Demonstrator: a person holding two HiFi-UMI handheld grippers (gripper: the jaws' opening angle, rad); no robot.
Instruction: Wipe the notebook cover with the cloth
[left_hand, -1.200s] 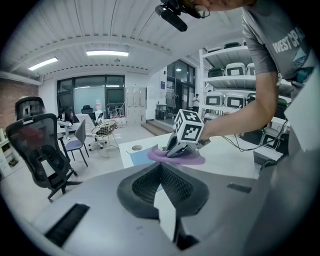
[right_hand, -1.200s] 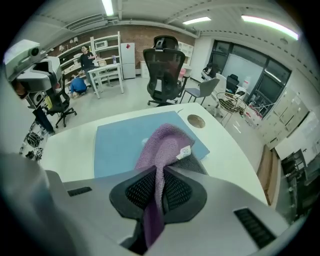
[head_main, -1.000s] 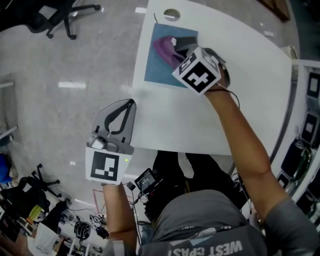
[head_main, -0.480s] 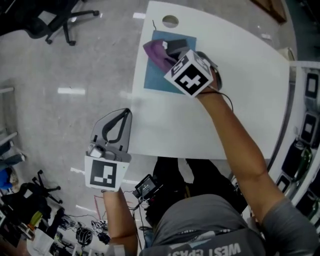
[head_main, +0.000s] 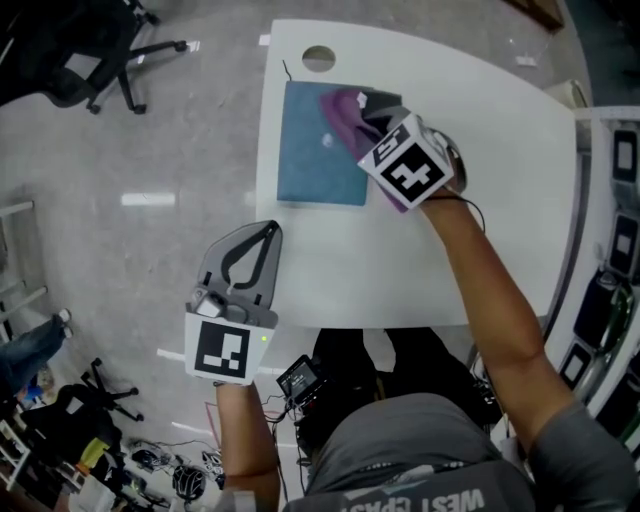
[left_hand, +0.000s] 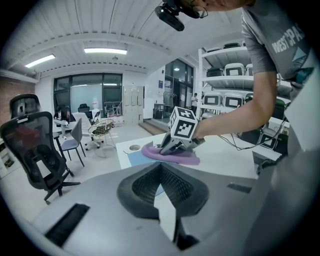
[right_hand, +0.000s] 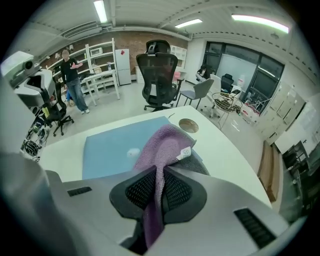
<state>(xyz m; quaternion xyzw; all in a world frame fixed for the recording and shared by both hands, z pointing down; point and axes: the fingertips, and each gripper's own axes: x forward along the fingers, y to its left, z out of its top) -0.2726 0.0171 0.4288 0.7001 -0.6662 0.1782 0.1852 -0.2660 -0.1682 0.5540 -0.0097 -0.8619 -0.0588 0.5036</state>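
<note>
The purple cloth (right_hand: 162, 145) was pinched between the closed jaws of the right gripper (right_hand: 159, 187), its free end draped forward from the fingertips onto the right part of the blue notebook (head_main: 310, 150). The notebook was laid flat at the far left corner of the white table (head_main: 450, 260), with its long axis set along the table's left edge. The left gripper (head_main: 262, 232) was held off the table's near left edge, jaws pressed together on nothing.

Grey plastic left gripper (head_main: 262, 232) and right gripper (head_main: 372, 108), each with a black-and-white square-marker cube (head_main: 222, 350); dark mesh-textured fingers (right_hand: 136, 192); grey short-sleeved T-shirt (head_main: 430, 455), white lettering.
</note>
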